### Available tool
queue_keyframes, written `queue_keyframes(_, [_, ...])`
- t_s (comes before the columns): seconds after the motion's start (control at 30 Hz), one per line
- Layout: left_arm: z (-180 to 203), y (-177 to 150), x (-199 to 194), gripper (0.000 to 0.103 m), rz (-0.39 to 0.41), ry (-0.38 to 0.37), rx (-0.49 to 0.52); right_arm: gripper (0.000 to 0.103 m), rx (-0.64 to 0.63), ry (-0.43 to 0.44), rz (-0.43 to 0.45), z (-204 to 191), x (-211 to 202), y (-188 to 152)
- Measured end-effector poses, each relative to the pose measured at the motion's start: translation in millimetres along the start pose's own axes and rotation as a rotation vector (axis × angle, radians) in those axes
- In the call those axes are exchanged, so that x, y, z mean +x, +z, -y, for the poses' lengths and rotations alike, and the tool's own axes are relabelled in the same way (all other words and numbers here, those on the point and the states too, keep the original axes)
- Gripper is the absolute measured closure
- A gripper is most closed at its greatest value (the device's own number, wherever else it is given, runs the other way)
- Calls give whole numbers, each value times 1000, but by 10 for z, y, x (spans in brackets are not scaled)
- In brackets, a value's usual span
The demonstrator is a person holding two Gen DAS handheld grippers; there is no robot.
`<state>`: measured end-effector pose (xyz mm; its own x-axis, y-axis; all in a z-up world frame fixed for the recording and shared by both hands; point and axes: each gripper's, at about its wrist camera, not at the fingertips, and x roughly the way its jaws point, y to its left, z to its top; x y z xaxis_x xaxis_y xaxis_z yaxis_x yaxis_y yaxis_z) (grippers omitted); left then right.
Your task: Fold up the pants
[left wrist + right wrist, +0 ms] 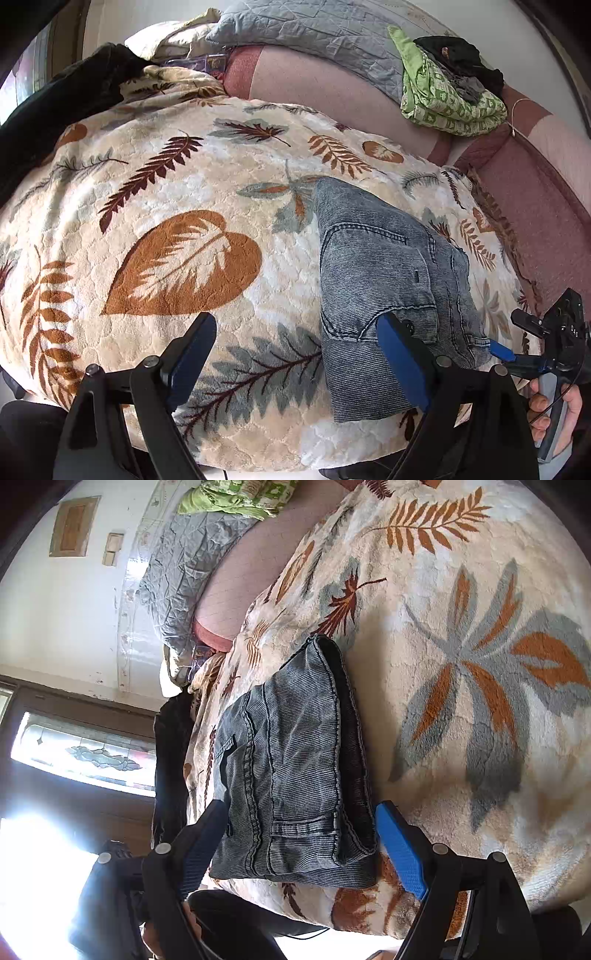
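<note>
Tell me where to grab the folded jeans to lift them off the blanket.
Grip the jeans at the stacked near end, coming in from the bed's edge. There the layers lie together and the open right gripper already straddles it, so one pinch likely catches them all.

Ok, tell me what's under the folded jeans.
The folded jeans lie on a leaf-print fleece blanket, which shows all around them. Whatever sits directly beneath the denim, or between its layers, is covered.
</note>
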<state>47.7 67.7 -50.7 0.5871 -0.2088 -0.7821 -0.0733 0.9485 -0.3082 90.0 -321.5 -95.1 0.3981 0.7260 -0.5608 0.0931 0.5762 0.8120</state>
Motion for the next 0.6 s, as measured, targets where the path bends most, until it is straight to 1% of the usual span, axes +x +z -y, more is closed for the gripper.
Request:
queue_keyframes(0.07, [-26, 46, 49, 13, -16, -18, -10, 18, -9, -18, -5, -27, -19, 92])
queue_keyframes(0.1, [-35, 74, 81, 13, -28, -43, -21, 18, -21, -35, -7, -50, -22, 150])
queue_keyframes(0.17, [-56, 133, 171, 13, -61, -121, -65, 18, -28, -42, -31, -68, 22, 279])
queue_keyframes(0.23, [-53, 185, 305, 13, -113, -204, -116, 18, -27, -56, -83, -59, 145, 403])
queue_keyframes(0.3, [-19, 223, 442, 13, -156, -278, -144, 18, -41, -115, -131, -39, 297, 496])
queue_keyframes(0.37, [22, 244, 568, 13, -191, -307, -162, 18, -40, -135, -164, 1, 420, 549])
queue_keyframes(0.47, [82, 269, 720, 13, -234, -358, -171, 18, -43, -100, -186, -14, 488, 589])
queue_keyframes(0.6, [154, 274, 836, 14, -259, -392, -168, 18, -47, -88, -204, -12, 581, 572])
